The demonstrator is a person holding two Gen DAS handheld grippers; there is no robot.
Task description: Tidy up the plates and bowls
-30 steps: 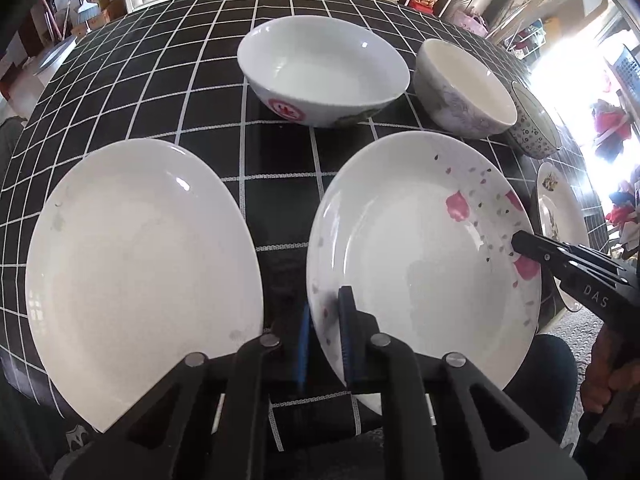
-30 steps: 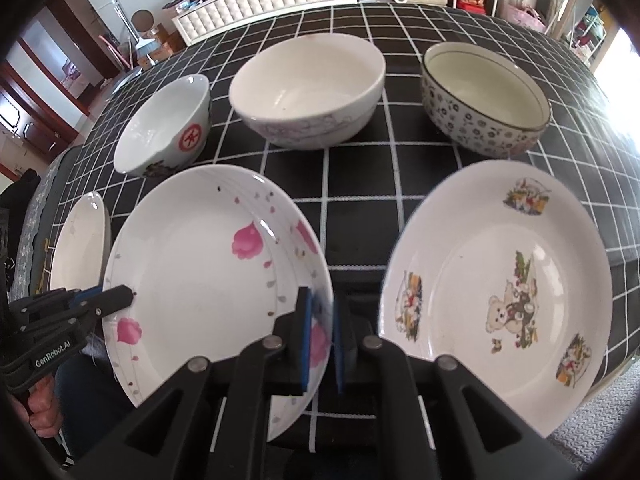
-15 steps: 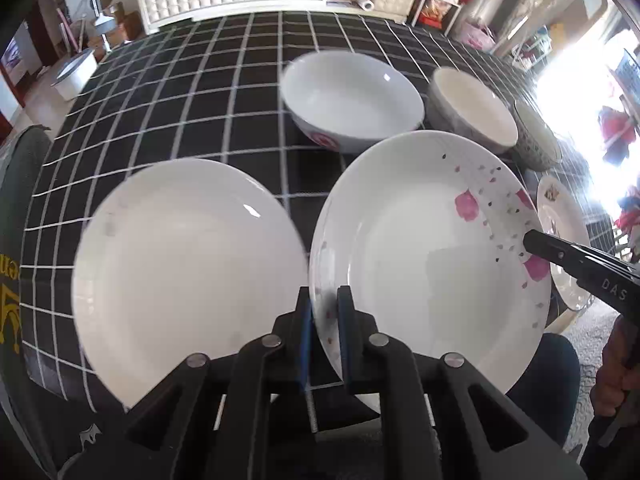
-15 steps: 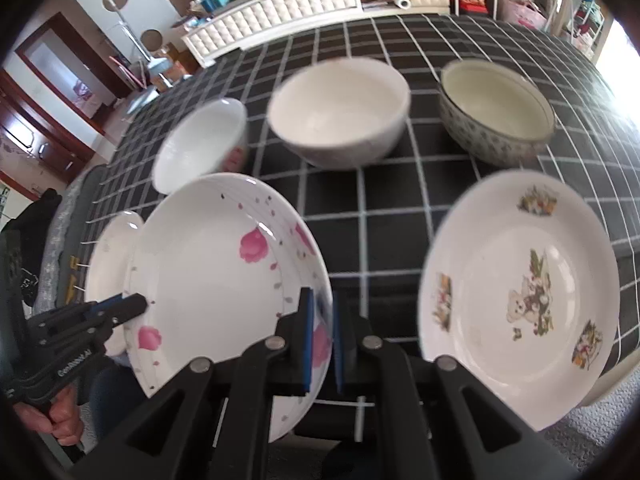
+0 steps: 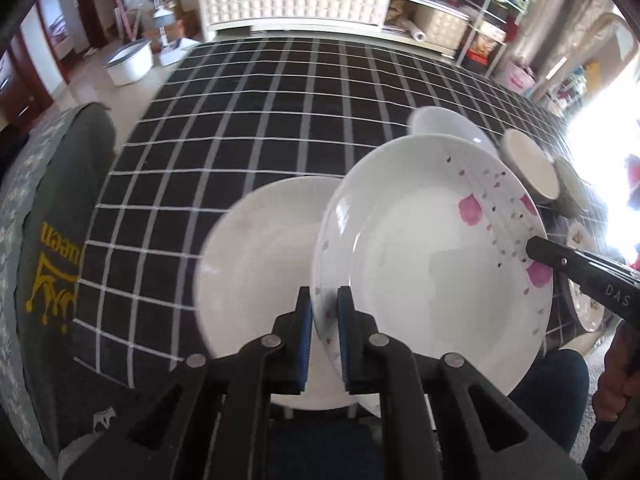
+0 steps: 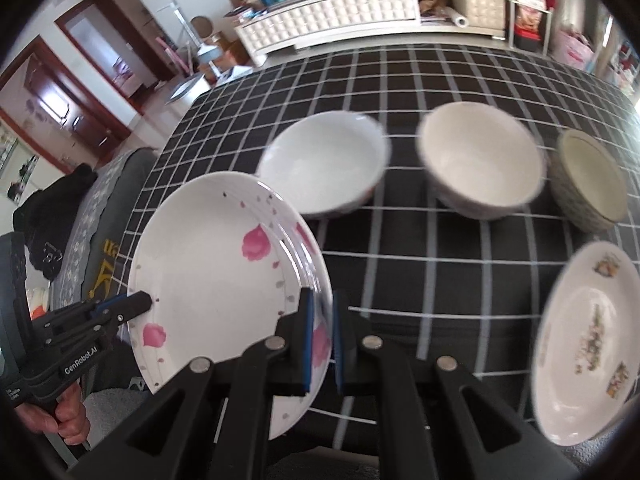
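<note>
I have both claws clamped on the petal plate (image 5: 432,248), left gripper (image 5: 323,332) and right gripper (image 6: 321,336) on opposite rims, lifted above the plain plate (image 5: 260,248). Nothing is stacked yet; three bowls (image 6: 324,164) and the bear plate (image 6: 592,336) wait right.

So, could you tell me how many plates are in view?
3: the pink-flowered plate, gripped at opposite rims by the left gripper and right gripper; a plain white plate partly beneath it; a bear-print plate at the table's right edge.
</note>
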